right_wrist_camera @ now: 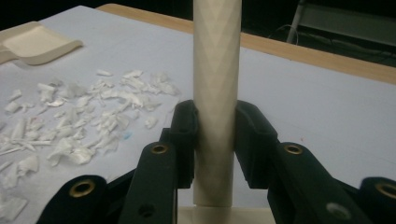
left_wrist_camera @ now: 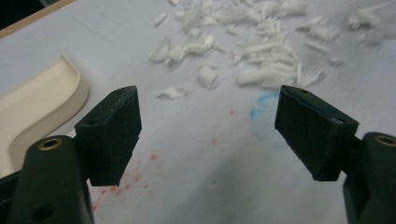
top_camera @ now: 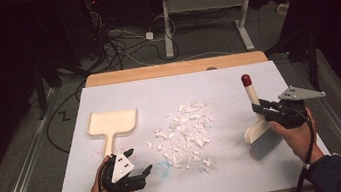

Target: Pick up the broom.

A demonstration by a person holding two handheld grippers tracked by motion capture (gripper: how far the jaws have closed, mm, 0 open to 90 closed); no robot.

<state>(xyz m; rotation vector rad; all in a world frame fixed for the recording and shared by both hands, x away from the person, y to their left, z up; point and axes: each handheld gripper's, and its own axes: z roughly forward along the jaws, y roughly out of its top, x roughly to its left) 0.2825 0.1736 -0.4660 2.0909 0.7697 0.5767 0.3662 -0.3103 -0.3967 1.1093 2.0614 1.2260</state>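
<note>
My right gripper (top_camera: 260,109) is shut on the cream handle of a small brush (top_camera: 252,95) with a red tip and grey bristles (top_camera: 265,142), held upright at the table's right side. In the right gripper view both pads clamp the brush handle (right_wrist_camera: 217,93). A pile of white paper scraps (top_camera: 183,132) lies mid-table; the paper scraps (left_wrist_camera: 243,51) also lie ahead of my left gripper (left_wrist_camera: 208,135). A cream dustpan (top_camera: 111,124) rests to the pile's left. My left gripper (top_camera: 140,163) hovers open near the front edge, by the dustpan handle, with nothing between its fingers.
A white sheet (top_camera: 123,95) covers the wooden table (top_camera: 175,68). Reddish specks and a faint blue ring (left_wrist_camera: 266,119) mark the sheet near my left gripper. Beyond the table lie floor cables (top_camera: 115,43) and a white desk frame (top_camera: 167,25).
</note>
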